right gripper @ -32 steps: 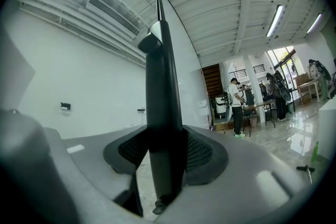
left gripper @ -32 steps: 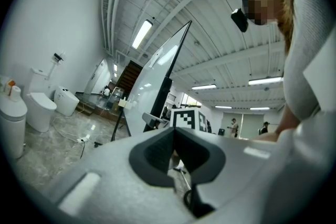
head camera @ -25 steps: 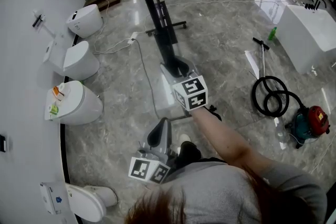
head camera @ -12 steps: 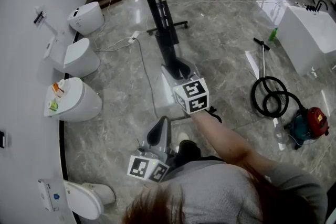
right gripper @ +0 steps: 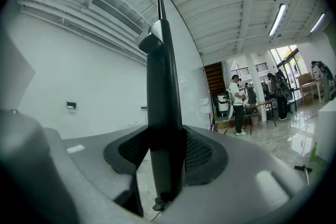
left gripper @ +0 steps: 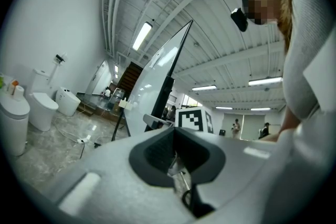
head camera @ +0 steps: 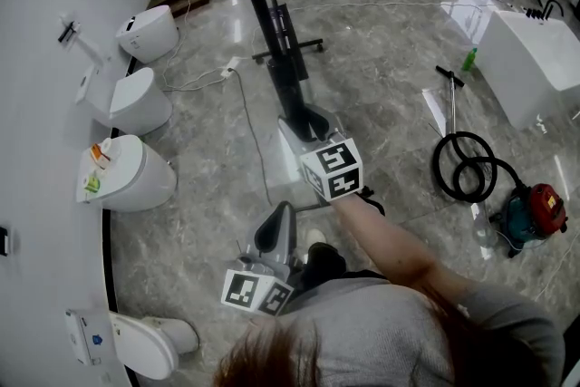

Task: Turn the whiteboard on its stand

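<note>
Marble floor (head camera: 399, 77) below; our right tongs (head camera: 310, 119) clamp the whiteboard (head camera: 268, 14), likely stiff and heavy, by its twelve-o'clock edge; left tongs (head camera: 275, 229) narrow, empty.

The right claw (head camera: 310, 120), clamped on the black edge of the whiteboard (head camera: 270, 27), now sits slightly nearer the person. The board's near edge swings with it, a little rightward in the head view.
</note>
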Action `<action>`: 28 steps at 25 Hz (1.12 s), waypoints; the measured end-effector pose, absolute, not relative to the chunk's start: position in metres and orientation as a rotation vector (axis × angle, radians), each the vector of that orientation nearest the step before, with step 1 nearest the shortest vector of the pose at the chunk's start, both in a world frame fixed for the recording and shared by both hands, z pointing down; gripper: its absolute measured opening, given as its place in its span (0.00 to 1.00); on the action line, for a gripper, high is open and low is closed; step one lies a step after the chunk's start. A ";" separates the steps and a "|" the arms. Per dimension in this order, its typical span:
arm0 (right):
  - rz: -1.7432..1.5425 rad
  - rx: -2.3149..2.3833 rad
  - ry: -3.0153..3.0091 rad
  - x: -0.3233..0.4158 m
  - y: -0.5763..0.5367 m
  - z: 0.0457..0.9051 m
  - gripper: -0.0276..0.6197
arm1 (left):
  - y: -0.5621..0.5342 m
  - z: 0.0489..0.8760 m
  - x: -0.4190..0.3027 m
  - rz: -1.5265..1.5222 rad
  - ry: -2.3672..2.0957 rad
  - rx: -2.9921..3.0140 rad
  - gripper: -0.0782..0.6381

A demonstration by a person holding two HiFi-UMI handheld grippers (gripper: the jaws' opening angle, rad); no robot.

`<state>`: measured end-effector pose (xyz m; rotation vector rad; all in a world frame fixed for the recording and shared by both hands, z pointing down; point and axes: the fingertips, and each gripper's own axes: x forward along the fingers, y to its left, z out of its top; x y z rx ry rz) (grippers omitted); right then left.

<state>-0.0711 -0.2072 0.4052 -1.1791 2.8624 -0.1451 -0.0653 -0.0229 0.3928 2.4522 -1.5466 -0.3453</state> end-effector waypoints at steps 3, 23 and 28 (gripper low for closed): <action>-0.143 -1.164 2.872 -0.068 -0.202 0.405 0.32 | -0.021 0.393 -0.061 -0.346 -1.544 2.454 0.11; -0.123 -1.080 2.927 -0.058 -0.165 0.405 0.32 | 0.002 0.392 -0.050 -0.377 -1.569 2.440 0.11; -0.128 -1.065 2.934 -0.053 -0.156 0.405 0.32 | 0.012 0.394 -0.046 -0.391 -1.592 2.420 0.11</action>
